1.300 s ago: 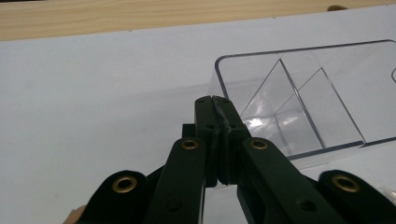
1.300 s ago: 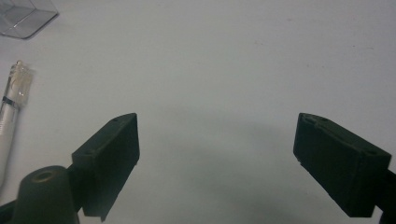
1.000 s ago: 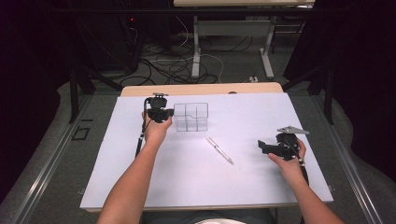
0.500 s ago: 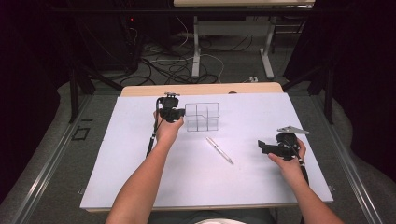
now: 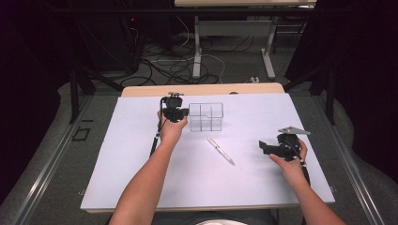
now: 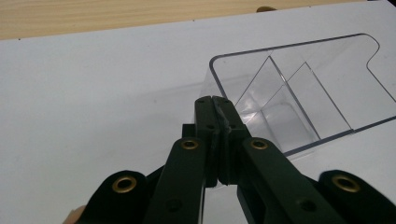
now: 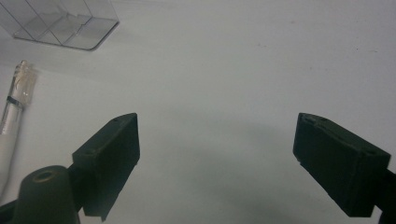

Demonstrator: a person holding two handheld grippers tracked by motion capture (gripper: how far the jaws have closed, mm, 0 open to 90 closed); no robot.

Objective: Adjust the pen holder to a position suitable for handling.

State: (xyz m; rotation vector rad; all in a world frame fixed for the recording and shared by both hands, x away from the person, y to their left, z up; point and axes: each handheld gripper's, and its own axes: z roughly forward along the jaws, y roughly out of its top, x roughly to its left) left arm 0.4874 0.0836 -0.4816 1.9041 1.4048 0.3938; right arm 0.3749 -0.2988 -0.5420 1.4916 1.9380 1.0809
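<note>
two grippers work over the white sheet [image 5: 141, 154]: the left gripper [image 6: 218, 116] has its jaws pressed together on the near wall of the clear organizer [image 6: 299, 93]; the right gripper [image 7: 217, 149] gapes wide, pen [image 7: 14, 116] beyond its left jaw.

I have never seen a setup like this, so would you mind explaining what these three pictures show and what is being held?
A person sits at a table covered with a white sheet and holds a hand-held two-jaw tool in each hand. The high view looks down from above; the other two pictures come from cameras riding on each tool. The left tool has its jaws shut on the wall of a clear divided box, seen close up in the left gripper view. The right tool rests open and holds nothing. A pen lies on the sheet between them.
</note>
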